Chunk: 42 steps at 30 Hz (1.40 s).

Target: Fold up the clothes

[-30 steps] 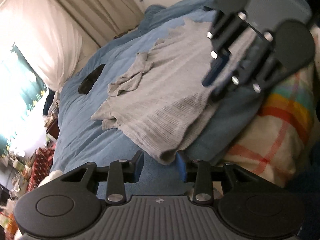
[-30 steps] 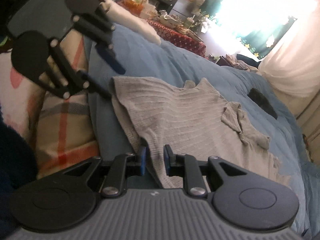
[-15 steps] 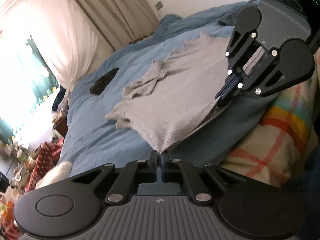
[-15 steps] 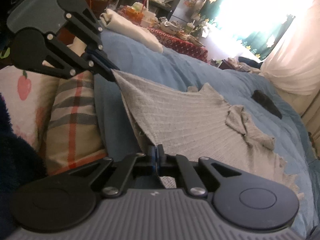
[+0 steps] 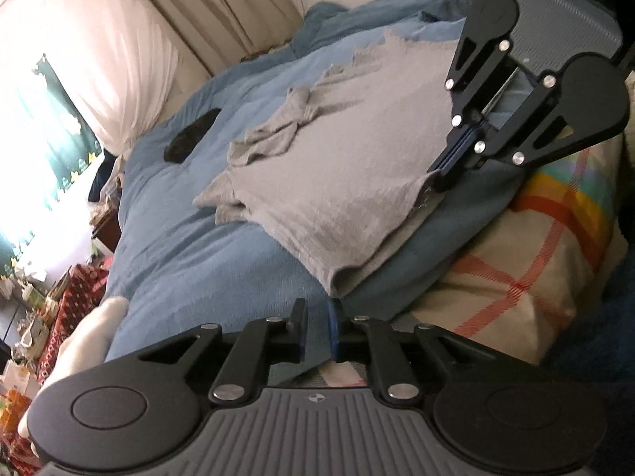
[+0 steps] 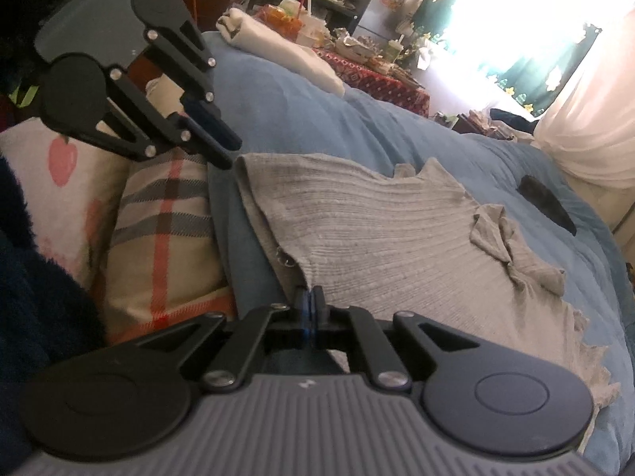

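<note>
a: where's the sweater (image 5: 341, 166) lying?

b: spread out on the blue bedcover (image 5: 190, 254), a grey ribbed knit. its near edge runs along the side of the bed closest to both cameras, next to a plaid cushion (image 6: 162, 238). there's a knotted bunch of the same grey cloth on top of it, toward the far side.

a: and the left gripper (image 5: 316, 327)?

b: its jaws stand a little apart, with a clear gap between the blue pads. nothing is between them. the near corner of the sweater lies just ahead of the tips, not touching as far as i can see. the right wrist view shows the same gripper (image 6: 222, 141) from the side, tips just beside that corner, with the fingers parted.

a: the right gripper (image 6: 312, 309)?

b: jaws pressed together, and the sweater's edge runs right into them, so it's pinching the cloth there. from the left wrist view that gripper (image 5: 452, 166) sits at the sweater's other near corner, fingers closed, with the cloth puckered where it meets the tips.

a: anything else around?

b: a dark flat object (image 5: 192, 135) on the bedcover beyond the sweater, a pale curtain (image 5: 119, 47) by a bright window, a white rolled bundle (image 6: 285, 55) at the bed's edge, and a cluttered table with a red patterned cloth (image 6: 381, 75) behind it.
</note>
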### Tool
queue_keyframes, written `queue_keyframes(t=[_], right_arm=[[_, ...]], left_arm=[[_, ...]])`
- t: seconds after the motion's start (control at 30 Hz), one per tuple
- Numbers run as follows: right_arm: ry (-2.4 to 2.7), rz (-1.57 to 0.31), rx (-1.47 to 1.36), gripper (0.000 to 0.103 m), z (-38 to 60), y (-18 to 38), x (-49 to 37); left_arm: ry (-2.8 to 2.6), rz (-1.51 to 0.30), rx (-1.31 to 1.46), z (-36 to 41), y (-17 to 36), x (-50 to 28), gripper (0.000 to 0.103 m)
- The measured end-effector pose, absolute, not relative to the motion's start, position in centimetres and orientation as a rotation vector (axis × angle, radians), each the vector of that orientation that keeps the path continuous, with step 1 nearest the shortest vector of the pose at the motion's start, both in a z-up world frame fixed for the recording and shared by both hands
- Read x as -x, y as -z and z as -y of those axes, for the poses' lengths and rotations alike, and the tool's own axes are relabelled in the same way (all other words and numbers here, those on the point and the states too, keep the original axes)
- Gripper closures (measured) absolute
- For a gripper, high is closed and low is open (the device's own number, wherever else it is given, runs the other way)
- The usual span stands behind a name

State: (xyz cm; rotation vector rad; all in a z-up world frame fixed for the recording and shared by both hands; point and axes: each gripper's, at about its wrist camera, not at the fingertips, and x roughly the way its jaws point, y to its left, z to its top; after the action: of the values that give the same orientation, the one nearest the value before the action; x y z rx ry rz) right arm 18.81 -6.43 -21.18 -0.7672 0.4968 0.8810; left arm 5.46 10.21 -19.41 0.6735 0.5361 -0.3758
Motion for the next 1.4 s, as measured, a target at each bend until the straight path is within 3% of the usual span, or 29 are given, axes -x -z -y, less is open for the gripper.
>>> queue_keyframes(t=[0.13, 0.2, 0.3, 0.37, 0.4, 0.73, 0.77, 0.8, 0.83, 1.27, 1.4], right_arm=[[-0.876, -0.487, 0.773, 0.1, 6.3, 21.2, -18.7], [-0.867, -0.465, 0.783, 0.089, 6.2, 21.2, -18.5], [-0.858, -0.438, 0.797, 0.087, 5.7, 21.1, -18.5], [-0.857, -0.436, 0.798, 0.088, 5.3, 21.2, -18.7], [-0.862, -0.443, 0.782, 0.101, 5.2, 21.1, -18.9], [-0.878, -0.487, 0.681, 0.102, 5.7, 20.4, -19.5], [-0.879, -0.491, 0.675, 0.102, 5.8, 20.4, -19.5], [-0.879, -0.495, 0.669, 0.102, 5.8, 20.4, -19.6], [-0.879, -0.499, 0.663, 0.102, 5.9, 20.3, -19.6], [-0.906, -0.553, 0.662, 0.102, 5.6, 21.4, -19.5], [-0.912, -0.565, 0.655, 0.094, 5.9, 21.6, -19.5]], left_arm=[[0.414, -0.474, -0.743, -8.8, 18.9, -4.9, 0.088], [0.443, -0.458, -0.761, -8.0, 18.7, -4.9, 0.085], [0.478, -0.437, -0.781, -7.0, 18.4, -5.2, 0.085], [0.502, -0.429, -0.787, -6.5, 18.2, -5.4, 0.082], [0.514, -0.43, -0.793, -6.2, 18.1, -5.5, 0.077], [0.553, -0.406, -0.933, -4.1, 20.1, -6.5, 0.074], [0.544, -0.405, -0.929, -4.1, 20.1, -6.7, 0.074], [0.533, -0.407, -0.919, -4.1, 20.2, -6.9, 0.081], [0.53, -0.412, -0.909, -4.2, 20.2, -7.1, 0.1], [0.577, -0.456, -0.961, -6.0, 20.9, -5.8, 0.101], [0.573, -0.471, -0.957, -5.6, 21.3, -6.0, 0.098]])
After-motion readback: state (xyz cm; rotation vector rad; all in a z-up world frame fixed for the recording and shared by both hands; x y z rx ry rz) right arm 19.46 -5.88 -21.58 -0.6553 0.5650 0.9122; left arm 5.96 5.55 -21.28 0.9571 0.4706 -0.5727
